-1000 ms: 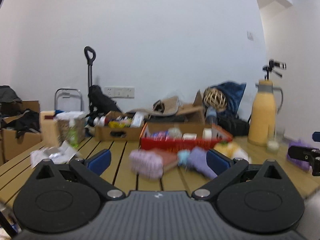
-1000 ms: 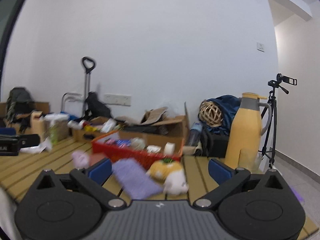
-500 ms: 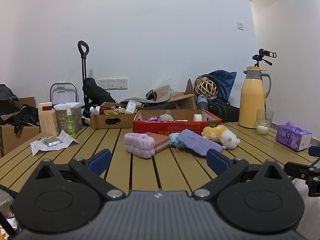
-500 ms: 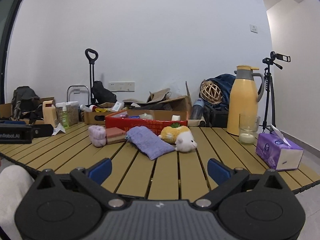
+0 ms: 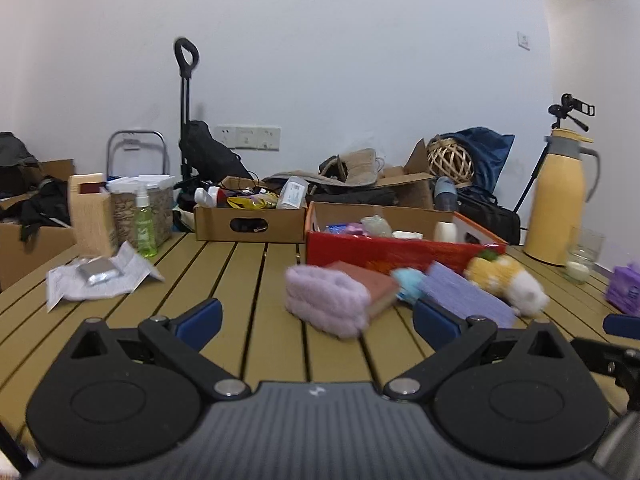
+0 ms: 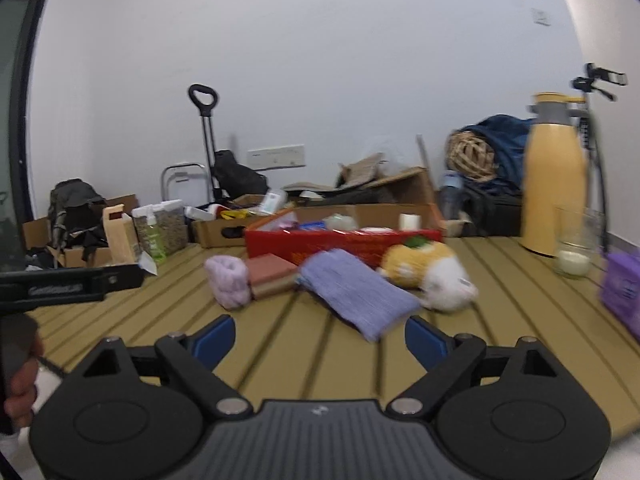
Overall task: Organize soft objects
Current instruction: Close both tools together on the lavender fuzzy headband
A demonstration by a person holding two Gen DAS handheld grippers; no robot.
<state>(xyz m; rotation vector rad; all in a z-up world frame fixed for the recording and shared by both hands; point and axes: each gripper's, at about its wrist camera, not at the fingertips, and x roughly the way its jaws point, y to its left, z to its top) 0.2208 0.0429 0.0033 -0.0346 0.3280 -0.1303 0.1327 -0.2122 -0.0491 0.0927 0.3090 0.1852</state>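
Looking forward along my right gripper (image 6: 318, 338), I see its blue pads spread wide with nothing between them. Just beyond them on the slatted surface (image 6: 280, 360) lies the purple cloth (image 6: 356, 292), flat, its long axis running from far left toward near right, its near end almost between the fingertips. Past it rest the yellow and white plush toy (image 6: 430, 272), the pink sponge block (image 6: 272, 274) and the fluffy lilac roll (image 6: 228, 282), all in front of the red box (image 6: 344, 240).

My left gripper (image 5: 316, 318) is likewise released and empty. From it the lilac roll (image 5: 324, 300) sits straight ahead and near, while the cloth (image 5: 464, 296) lies off to its right. I judge the right gripper nearer the cloth, the left nearer the roll.

Compared with half a second ago, both views have closed in: the soft things appear larger and nearer, and the frames are smeared by motion.
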